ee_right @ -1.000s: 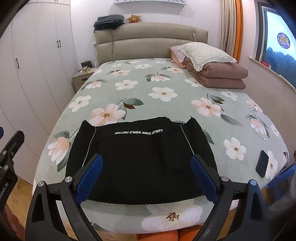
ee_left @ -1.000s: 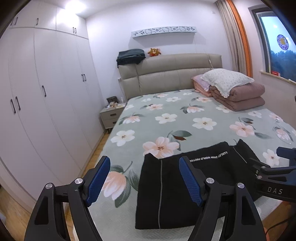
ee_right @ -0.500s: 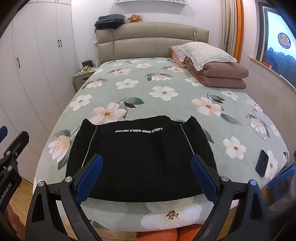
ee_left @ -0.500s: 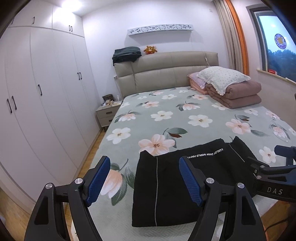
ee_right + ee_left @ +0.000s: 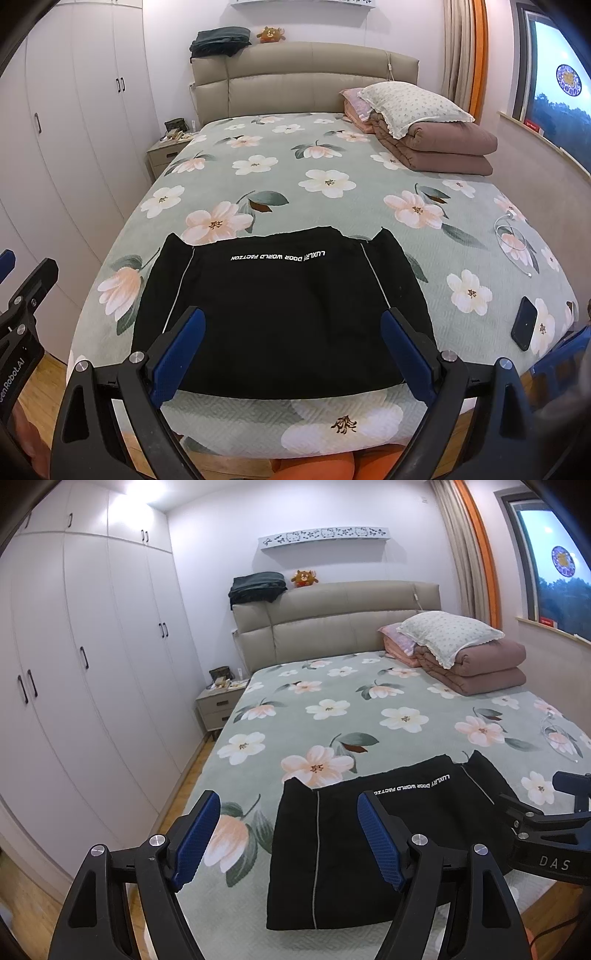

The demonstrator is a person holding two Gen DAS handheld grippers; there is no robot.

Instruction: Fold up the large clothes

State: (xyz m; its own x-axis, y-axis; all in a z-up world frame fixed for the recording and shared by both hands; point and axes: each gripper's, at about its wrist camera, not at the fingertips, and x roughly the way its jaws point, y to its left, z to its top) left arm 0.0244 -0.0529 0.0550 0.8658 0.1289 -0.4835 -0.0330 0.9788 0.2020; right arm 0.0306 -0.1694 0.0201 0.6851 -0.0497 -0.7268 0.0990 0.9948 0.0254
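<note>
A black garment [image 5: 280,314] lies folded flat at the foot of the bed [image 5: 332,184], white lettering along its far edge. Both tongs hang above it, touching nothing — the left tongs [image 5: 288,834] spread wide over its left edge, the right tongs [image 5: 291,347] spread wide over its middle. A phone [image 5: 523,323] lies near the bed's right corner, a folded quilt [image 5: 436,147] by the headboard.

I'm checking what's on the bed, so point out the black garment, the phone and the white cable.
black garment [image 5: 280,306], right wrist view, middle of fabric.
phone [image 5: 524,323], right wrist view, its dark face.
white cable [image 5: 511,236], right wrist view, coiled loop.
</note>
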